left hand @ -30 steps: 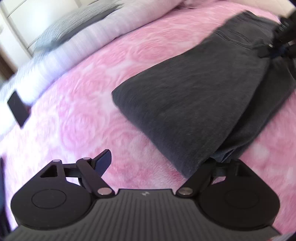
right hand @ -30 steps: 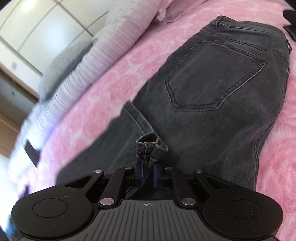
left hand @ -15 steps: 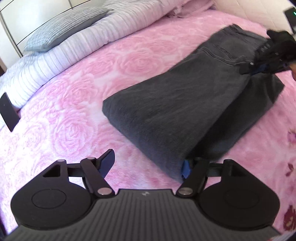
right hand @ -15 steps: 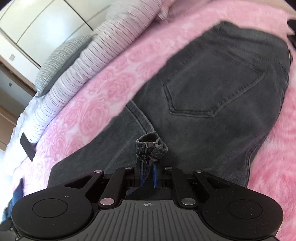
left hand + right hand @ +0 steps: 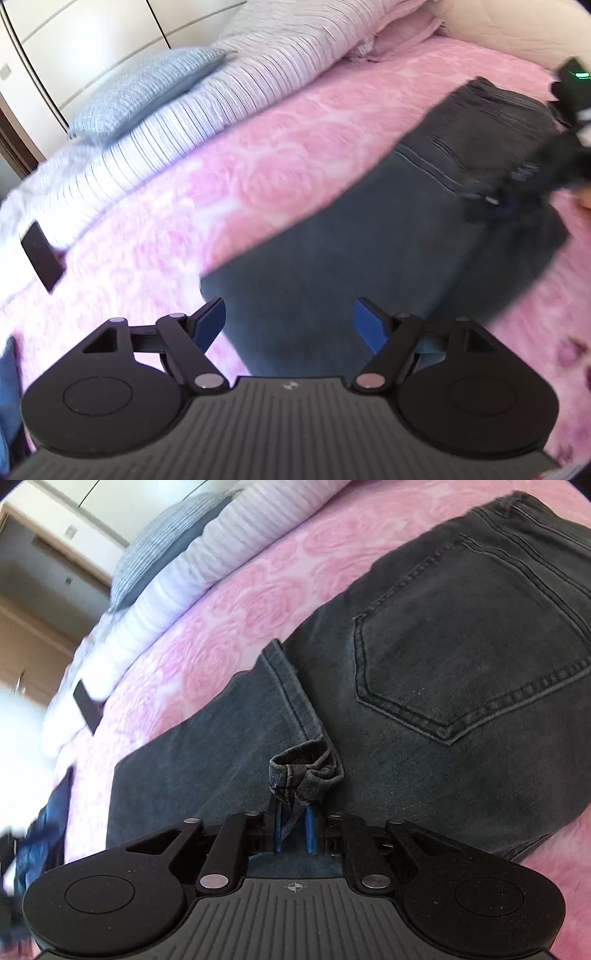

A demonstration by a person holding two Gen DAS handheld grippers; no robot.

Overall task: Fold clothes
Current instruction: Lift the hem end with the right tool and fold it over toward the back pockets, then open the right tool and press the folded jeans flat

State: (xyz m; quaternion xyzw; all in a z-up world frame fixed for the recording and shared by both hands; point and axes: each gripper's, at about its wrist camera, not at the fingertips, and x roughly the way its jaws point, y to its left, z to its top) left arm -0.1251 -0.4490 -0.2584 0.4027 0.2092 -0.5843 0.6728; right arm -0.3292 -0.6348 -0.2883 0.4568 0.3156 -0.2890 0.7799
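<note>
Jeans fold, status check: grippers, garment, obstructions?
Left gripper open, empty, above folded edge. Right gripper shut on hem. Jeans folded on pink bedspread. Nothing obstructing.

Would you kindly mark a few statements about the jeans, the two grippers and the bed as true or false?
1. The right gripper is shut on a bunched hem of the dark jeans. True.
2. The left gripper is clamped on the jeans. False: its jaws are wide apart, holding nothing.
3. The jeans lie on a pink rose-patterned bedspread. True.
4. A back pocket faces up in the right wrist view. True.
5. The jeans are light blue. False: they are dark grey.
</note>
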